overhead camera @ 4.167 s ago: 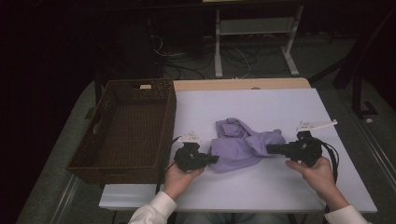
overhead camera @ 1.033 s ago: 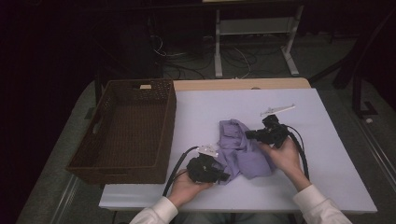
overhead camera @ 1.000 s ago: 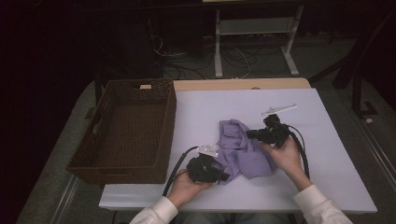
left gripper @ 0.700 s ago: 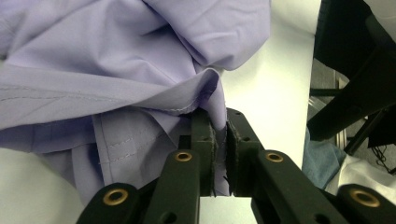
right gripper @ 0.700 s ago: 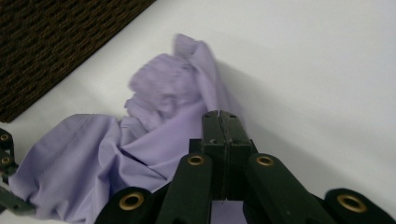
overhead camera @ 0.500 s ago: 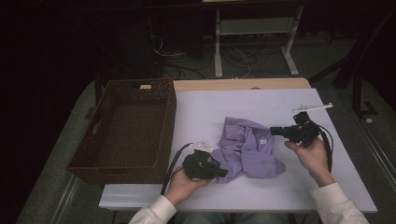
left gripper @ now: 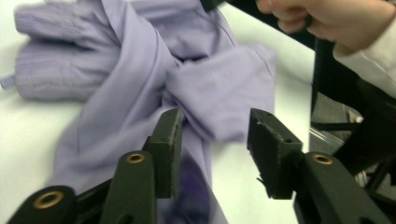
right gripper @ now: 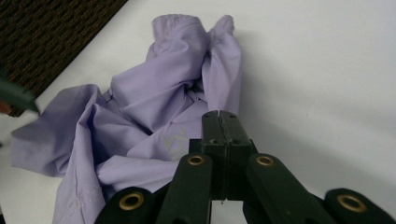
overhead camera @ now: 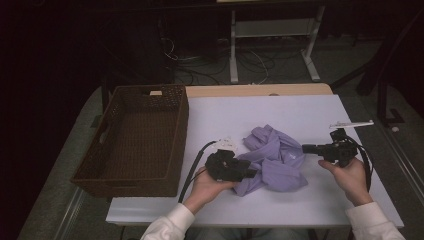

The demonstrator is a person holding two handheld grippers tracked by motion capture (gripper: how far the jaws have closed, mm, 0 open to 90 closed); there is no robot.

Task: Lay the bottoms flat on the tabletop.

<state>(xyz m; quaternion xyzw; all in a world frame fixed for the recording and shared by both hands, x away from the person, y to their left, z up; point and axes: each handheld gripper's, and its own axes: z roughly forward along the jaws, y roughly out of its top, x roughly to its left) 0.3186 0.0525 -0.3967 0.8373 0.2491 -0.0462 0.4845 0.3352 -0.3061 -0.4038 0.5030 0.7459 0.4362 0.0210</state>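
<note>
A crumpled lilac garment (overhead camera: 276,156) lies in the middle of the white table (overhead camera: 280,110). My left gripper (overhead camera: 251,173) is at its lower left edge. In the left gripper view this gripper (left gripper: 215,126) is open, and a fold of the garment (left gripper: 140,70) lies between and under its jaws. My right gripper (overhead camera: 306,148) hovers just off the garment's right edge. Its jaws (right gripper: 219,115) are pressed together with no cloth visible between them, and the garment (right gripper: 154,93) lies beyond and below them.
An empty brown wicker basket (overhead camera: 135,140) stands on the table's left side, and its corner shows in the right gripper view (right gripper: 56,32). The person's right hand (left gripper: 327,18) appears at the top of the left gripper view. Bare tabletop lies behind and right of the garment.
The right gripper has moved right from above the garment to just past its right edge, and the garment has spread wider. The left gripper has stayed at the lower left edge.
</note>
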